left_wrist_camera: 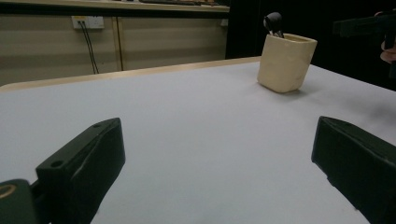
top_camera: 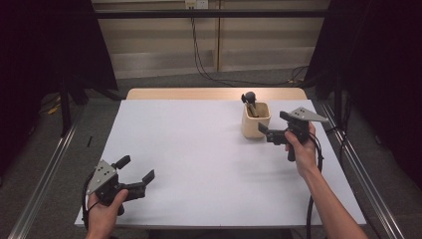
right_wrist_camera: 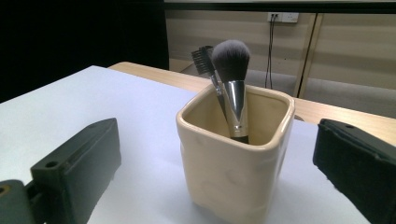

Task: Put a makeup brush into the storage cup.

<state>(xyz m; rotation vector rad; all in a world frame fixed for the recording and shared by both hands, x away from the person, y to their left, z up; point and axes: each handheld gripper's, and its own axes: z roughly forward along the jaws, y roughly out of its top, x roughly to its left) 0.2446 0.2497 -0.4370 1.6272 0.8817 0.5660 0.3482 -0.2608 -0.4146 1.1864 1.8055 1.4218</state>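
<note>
Black jaws of the right tongs [top_camera: 271,127] stand spread wide and hold nothing, and the cream ceramic cup [top_camera: 256,119] sits just beyond their tips at the far right of the white counter [top_camera: 199,159]; in the right gripper view the cup [right_wrist_camera: 236,158] stands between the lines of the two jaws, close in front of them, though the pictures do not show whether a jaw touches it. The person's right hand [top_camera: 301,149] grips the handle from the near side, with the grey plate on top of the tool. The left tongs [top_camera: 137,175] are also spread wide and empty, low over the near left corner of the counter and well apart from the cup, which appears far off at the upper right in the left gripper view [left_wrist_camera: 286,62]. There is one cup, and two brushes stand in it: one powder brush [right_wrist_camera: 232,79] with a full dark, grey-tipped head and a shiny metal ferrule, and one small comb-like brush [right_wrist_camera: 205,60] just behind it. Both brushes stand with their long axes close to upright, heads up and handles down inside the cup, the powder brush leaning slightly. The cup itself stands upright on its base, its squarish mouth facing up.
</note>
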